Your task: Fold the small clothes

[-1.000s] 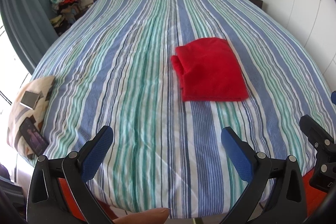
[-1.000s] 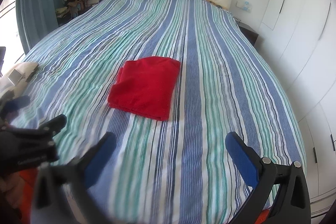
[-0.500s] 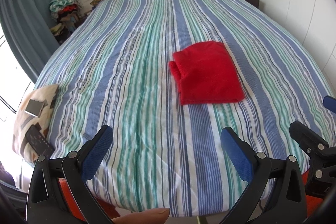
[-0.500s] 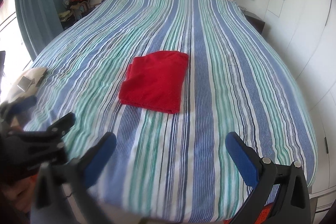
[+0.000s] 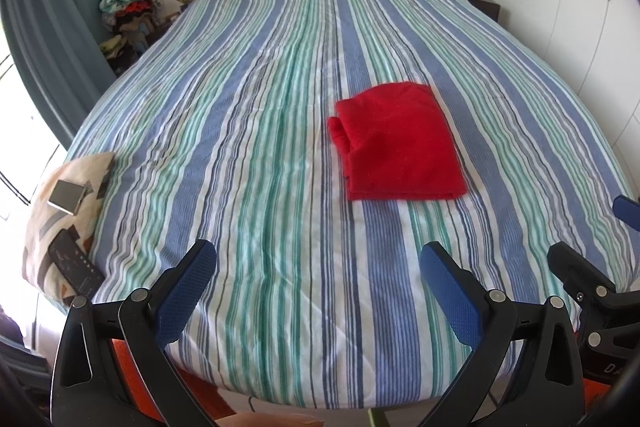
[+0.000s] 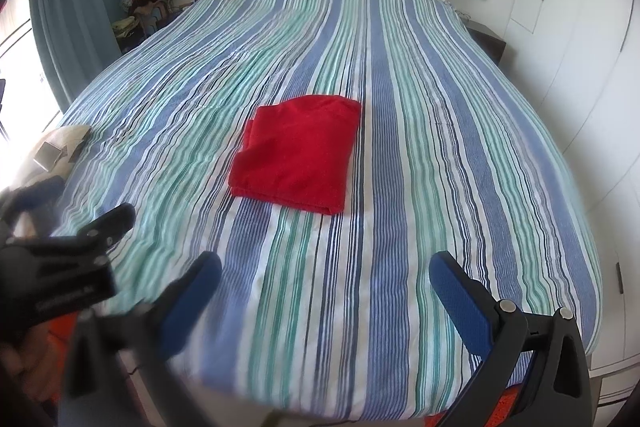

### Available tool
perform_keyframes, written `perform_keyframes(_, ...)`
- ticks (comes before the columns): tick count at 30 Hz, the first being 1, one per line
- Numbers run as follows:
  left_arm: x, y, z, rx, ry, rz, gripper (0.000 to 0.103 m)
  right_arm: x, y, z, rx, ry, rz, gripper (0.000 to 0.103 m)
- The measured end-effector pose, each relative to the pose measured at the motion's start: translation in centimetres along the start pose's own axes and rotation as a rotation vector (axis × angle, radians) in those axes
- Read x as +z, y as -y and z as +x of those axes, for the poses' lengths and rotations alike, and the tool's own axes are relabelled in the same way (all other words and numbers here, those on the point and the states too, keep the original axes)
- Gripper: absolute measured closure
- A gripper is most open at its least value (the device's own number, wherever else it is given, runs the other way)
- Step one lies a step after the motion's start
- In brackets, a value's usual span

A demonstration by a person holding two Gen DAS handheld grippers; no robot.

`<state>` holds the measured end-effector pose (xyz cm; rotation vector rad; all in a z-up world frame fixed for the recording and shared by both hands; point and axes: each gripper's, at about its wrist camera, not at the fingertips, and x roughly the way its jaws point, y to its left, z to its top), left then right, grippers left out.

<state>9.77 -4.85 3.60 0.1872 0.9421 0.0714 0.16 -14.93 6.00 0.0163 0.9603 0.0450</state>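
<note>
A red garment (image 5: 400,141), folded into a neat rectangle, lies flat on the striped bedspread (image 5: 248,131); it also shows in the right wrist view (image 6: 298,154). My left gripper (image 5: 316,271) is open and empty, above the near end of the bed, well short of the garment. My right gripper (image 6: 326,279) is open and empty, also back over the near end of the bed. The right gripper's body (image 5: 588,287) shows at the right edge of the left wrist view. The left gripper's body (image 6: 68,259) shows blurred at the left of the right wrist view.
A patterned cushion (image 5: 60,223) with a phone (image 5: 66,195) and a remote (image 5: 74,263) lies at the bed's near left corner. A heap of clothes (image 5: 128,11) stands by the curtain at the far left. White wardrobe doors (image 6: 580,67) line the right side.
Both grippers have pulled back from the bed and risen a little, so the folded red garment sits farther away. The garment itself has not moved.
</note>
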Motion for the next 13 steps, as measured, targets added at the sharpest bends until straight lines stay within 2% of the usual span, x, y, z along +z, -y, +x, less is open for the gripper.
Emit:
perform_keyframes(9, -0.33, 0.39, -0.40, -0.012, 0.031, 0.022, 0.001, 0.00, -0.19, -0.03, -0.007, -0.002, -0.006, 0.001)
perform_keyframes(13, -0.42, 0.68, -0.94, 0.004, 0.060, 0.033, 0.001, -0.06, -0.22, 0.16, -0.005, -0.005, -0.003, 0.001)
